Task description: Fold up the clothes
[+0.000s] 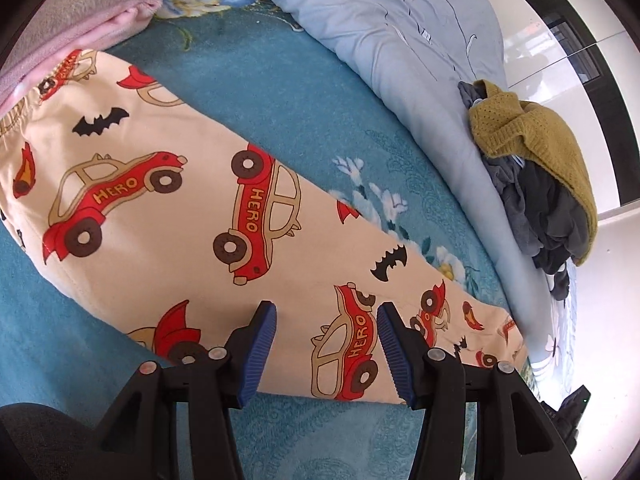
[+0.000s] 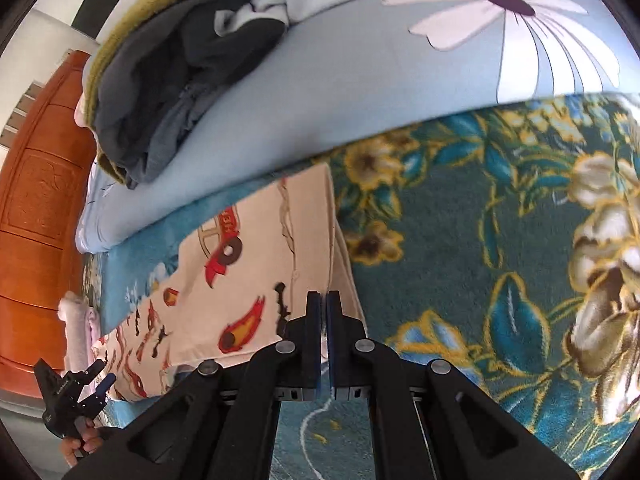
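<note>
Cream children's trousers [image 1: 168, 216] printed with red "HERO" cars and black bats lie flat on the teal floral blanket [image 1: 304, 112]. My left gripper [image 1: 326, 316] hovers open just above one trouser leg, near its cuff end. My right gripper [image 2: 323, 300] is shut on the edge of the trousers [image 2: 256, 264], whose cloth rises from the blanket to the jaws. The left gripper [image 2: 96, 376] also shows in the right wrist view at the lower left, open, in a hand.
A folded light-blue quilt with white flowers [image 1: 400, 40] lies along the bed's far side, with a heap of dark and mustard-yellow clothes [image 1: 536, 168] on it. A pink and grey fleece blanket [image 1: 68, 20] lies by the waistband. A wooden headboard [image 2: 36, 208] stands at the left.
</note>
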Motion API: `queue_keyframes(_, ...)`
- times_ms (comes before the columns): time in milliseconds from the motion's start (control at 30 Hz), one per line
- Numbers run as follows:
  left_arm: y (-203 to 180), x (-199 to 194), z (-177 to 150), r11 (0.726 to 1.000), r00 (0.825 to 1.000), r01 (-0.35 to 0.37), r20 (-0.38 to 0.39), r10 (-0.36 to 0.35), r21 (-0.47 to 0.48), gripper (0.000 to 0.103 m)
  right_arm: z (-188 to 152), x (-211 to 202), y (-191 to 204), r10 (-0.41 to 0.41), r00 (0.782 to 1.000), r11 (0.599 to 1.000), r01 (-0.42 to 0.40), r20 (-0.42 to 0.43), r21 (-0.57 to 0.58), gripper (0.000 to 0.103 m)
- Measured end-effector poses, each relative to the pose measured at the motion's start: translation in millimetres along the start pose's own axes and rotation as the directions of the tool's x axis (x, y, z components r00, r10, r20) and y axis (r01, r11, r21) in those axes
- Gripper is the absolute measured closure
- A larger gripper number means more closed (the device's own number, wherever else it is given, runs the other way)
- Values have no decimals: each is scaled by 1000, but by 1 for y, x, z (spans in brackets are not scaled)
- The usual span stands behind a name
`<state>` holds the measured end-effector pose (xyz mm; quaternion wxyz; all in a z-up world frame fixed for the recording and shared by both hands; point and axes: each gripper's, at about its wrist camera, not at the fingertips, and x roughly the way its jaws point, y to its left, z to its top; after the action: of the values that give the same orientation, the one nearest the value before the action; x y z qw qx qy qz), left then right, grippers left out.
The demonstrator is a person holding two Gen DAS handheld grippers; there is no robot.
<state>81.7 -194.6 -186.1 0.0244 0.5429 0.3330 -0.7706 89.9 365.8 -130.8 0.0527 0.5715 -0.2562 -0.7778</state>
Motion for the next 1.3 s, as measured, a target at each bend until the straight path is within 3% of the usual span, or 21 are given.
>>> queue_keyframes(167,10,-5,2,999,999,10,33,-8,-39,47,-7,-11,-16,-17,998,1000,15,68,22,98)
queue_keyframes(233,12,-3,3,998,1000,14,26,-13,-55,47,-9,-8,-24,-26,998,998,23,51,51,90)
queue_keyframes(367,14,-3,3,997,999,18,28,-16,-71,47,-15,2,-39,129,991,973,-132,28,188,72)
queue_keyframes(433,15,-3,3,997,999,20,29,-18,-79,47,-20,4,-44,203,978,944,-210,53,254,64)
queue_keyframes(633,19,-4,3,994,999,28,34,-25,-103,47,-48,-1,-65,264,953,866,-302,150,399,64)
queue_keyframes(800,22,-6,3,992,998,40,43,-35,-122,47,-53,6,-65,259,908,768,-400,329,500,64)
queue_keyframes(933,25,-8,3,989,998,50,51,-44,-137,47,-63,23,-60,311,865,628,-498,394,598,82)
queue_keyframes(1000,27,-9,4,987,997,60,53,-53,-149,47,-60,26,-49,323,871,643,-490,371,589,87)
queue_keyframes(1100,29,-11,4,984,996,75,58,-66,-159,47,-41,8,-25,287,896,744,-432,340,510,93)
queue_keyframes(1167,30,-12,5,982,994,96,67,-86,-165,47,-25,-26,-15,292,873,786,-452,391,422,94)
queue_keyframes(1233,32,-12,5,975,991,130,66,-120,-179,47,-12,-67,-10,320,827,811,-492,463,318,98)
queue_keyframes(1300,34,-13,6,963,984,177,59,-168,-204,47,-3,-97,-12,292,813,851,-461,504,251,98)
